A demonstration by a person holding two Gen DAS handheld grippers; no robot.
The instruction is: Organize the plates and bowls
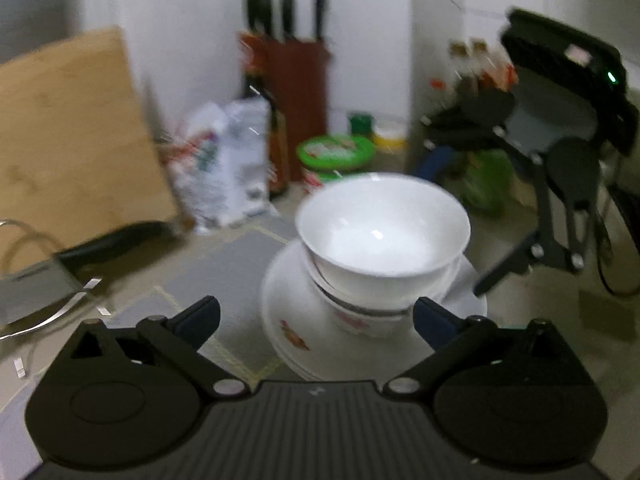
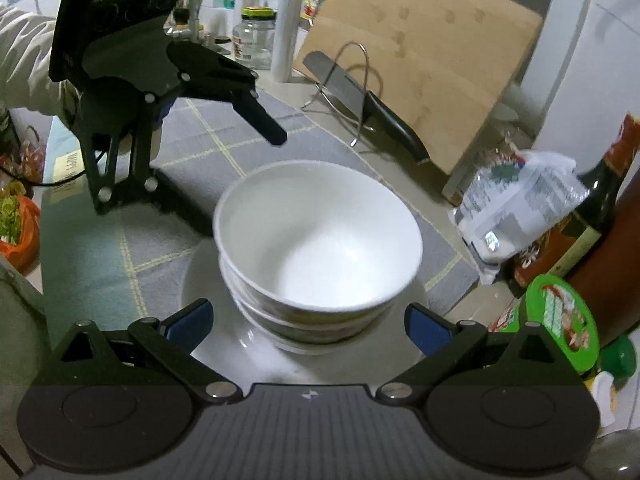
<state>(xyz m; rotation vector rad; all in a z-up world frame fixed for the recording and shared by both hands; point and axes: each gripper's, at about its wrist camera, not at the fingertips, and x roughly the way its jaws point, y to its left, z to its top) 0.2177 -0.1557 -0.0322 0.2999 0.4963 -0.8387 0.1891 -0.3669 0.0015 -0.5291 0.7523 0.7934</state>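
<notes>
A stack of white bowls (image 1: 382, 236) stands on a pile of white plates (image 1: 288, 320) with a red pattern, on a grey checked mat. My left gripper (image 1: 316, 318) is open in front of the stack, its blue-padded fingers wide apart and nothing pressed between them. In the right wrist view the same bowls (image 2: 316, 236) sit on the plates (image 2: 248, 344). My right gripper (image 2: 308, 324) is open too, with its fingers on either side of the lowest bowls and clear of them. Each gripper shows in the other's view, beside the stack.
A wooden cutting board (image 1: 72, 140) leans on the wall, with a knife in a wire rack (image 2: 360, 92) before it. A knife block (image 1: 296, 92), a plastic bag (image 1: 228, 164), a green-lidded tub (image 1: 334, 150), a dark bottle (image 2: 592, 208) and a jar (image 2: 254, 36) crowd the counter's back.
</notes>
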